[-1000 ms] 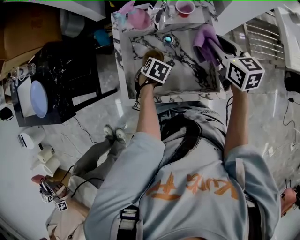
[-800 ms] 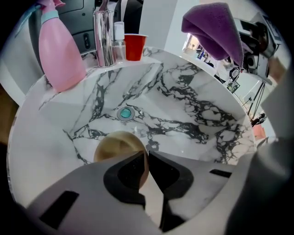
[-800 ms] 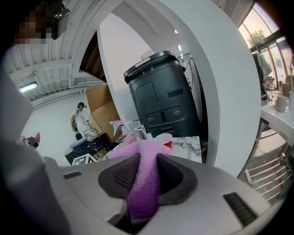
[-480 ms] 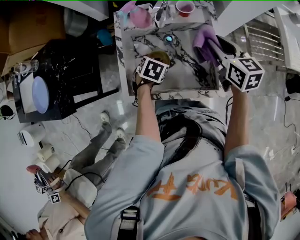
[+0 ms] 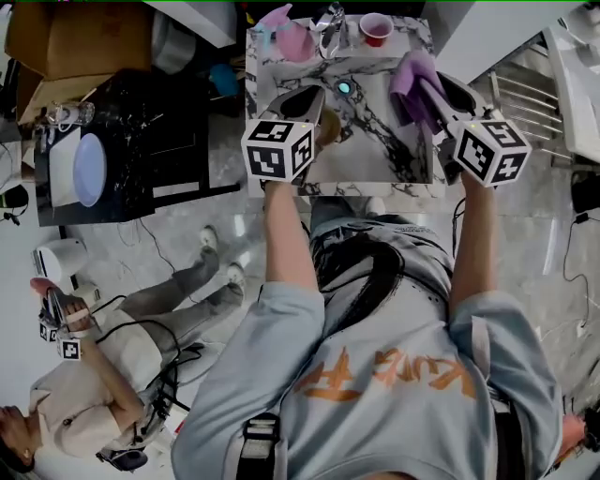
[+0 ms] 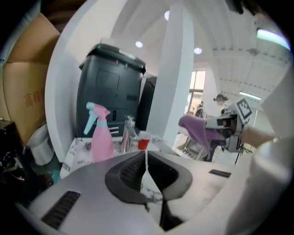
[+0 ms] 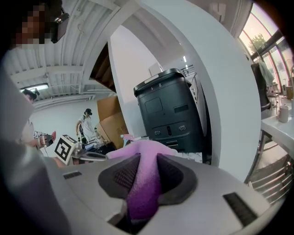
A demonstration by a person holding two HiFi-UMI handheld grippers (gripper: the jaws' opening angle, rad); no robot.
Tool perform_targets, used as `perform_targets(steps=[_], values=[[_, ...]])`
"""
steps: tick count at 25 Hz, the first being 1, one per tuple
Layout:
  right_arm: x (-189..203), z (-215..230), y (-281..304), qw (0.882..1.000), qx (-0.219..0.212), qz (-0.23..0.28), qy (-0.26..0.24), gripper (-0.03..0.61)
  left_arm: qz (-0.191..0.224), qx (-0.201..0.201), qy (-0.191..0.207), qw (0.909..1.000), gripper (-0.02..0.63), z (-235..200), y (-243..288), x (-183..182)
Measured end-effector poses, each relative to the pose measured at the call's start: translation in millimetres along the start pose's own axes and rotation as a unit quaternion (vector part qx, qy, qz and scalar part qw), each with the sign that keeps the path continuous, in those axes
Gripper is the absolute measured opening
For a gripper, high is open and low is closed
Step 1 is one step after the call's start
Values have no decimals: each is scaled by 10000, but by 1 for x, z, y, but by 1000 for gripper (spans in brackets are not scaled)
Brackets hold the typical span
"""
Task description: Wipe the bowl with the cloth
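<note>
Bowl: brown, down in the marble sink. Only a slice of it shows, just right of the left gripper. Can't tell whether anything touches it.
Cloth: purple, pinched in the right gripper. It is bunched up over the jaw tips and spills out in front of them. In the head view it sits over the right part of the sink, apart from the bowl.
Right gripper: clamped on the cloth, with both pads pressed into the fabric from either side.
Left gripper: jaws together with a hairline gap. Nothing is in the gap and pale marble shows through it. It sits over the left part of the sink, nose toward the back ledge.
Back ledge: pink spray bottle, chrome faucet and red cup, in that order from left to right.
Drain: in the sink floor between the two grippers, uncovered.
Behind the sink: dark bin, seen from both gripper views.
Left of the sink: black table with a pale blue plate on it, and a cardboard box beyond it.
Other: a second person at the lower left of the head view, well away from the sink.
</note>
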State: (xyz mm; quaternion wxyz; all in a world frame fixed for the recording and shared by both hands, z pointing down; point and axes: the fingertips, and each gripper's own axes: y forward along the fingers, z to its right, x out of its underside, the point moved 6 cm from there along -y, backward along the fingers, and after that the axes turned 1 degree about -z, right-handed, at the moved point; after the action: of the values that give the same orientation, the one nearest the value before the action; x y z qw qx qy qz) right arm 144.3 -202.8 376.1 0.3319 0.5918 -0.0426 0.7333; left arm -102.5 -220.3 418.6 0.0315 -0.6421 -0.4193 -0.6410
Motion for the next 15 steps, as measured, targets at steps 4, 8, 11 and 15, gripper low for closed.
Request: perform_targets(steps=[4, 8, 11, 15], values=[[-37, -10, -9, 9976, -106, 663, -175, 124, 978, -107, 168, 9950, 29, 12, -26, -45], [-64, -23, -22, 9921, -121, 1154, -470, 123, 1568, -410, 555, 9852, 28, 22, -58, -80], [-77, -34, -27, 9887, -75, 1295, -756, 123, 2006, -777, 477, 9754, 28, 19, -82, -99], [-88, -41, -34, 9846, 199, 1422, -995, 123, 1854, -1587, 833, 9662, 28, 19, -99, -105]])
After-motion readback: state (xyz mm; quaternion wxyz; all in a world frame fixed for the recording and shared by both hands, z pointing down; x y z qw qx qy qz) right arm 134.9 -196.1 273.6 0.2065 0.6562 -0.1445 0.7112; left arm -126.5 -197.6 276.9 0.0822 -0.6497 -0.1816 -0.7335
